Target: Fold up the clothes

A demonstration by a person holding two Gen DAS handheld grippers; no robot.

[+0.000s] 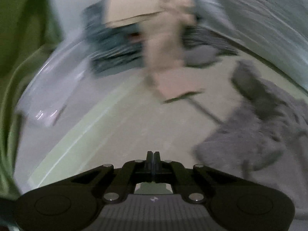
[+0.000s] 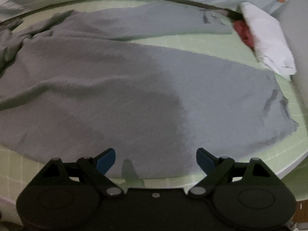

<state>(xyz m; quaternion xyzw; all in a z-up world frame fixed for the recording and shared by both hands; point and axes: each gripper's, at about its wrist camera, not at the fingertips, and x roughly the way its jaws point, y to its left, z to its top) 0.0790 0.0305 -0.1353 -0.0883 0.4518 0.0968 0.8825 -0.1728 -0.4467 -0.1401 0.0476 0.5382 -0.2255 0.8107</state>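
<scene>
My left fingers point(image 1: 153, 158) are pressed tight together with nothing between them, tips hanging over a bare stretch of the pale green surface point(image 1: 107, 127), and that whole view is smeared with blur. My right fingers point(image 2: 156, 160) stand wide apart, blue pads point(image 2: 106, 160) showing, empty, poised just above the near edge of the grey garment point(image 2: 134, 88). That grey garment is spread out flat across the green checked surface and fills most of the right view; its right part looks a lighter, bluer grey than the left, and a second long grey piece lies behind it, though I can't tell whether they're one item. In the left view a rumpled end of the grey cloth sits off to the right of my closed fingers, near but not touching. Further out on the right view, a folded white cloth point(image 2: 267, 44) with something red point(image 2: 243, 31) beside it. Far back on the left view, blurred beige and dark teal shapes I can't make out, and green fabric point(image 1: 19, 57) along the left edge.
</scene>
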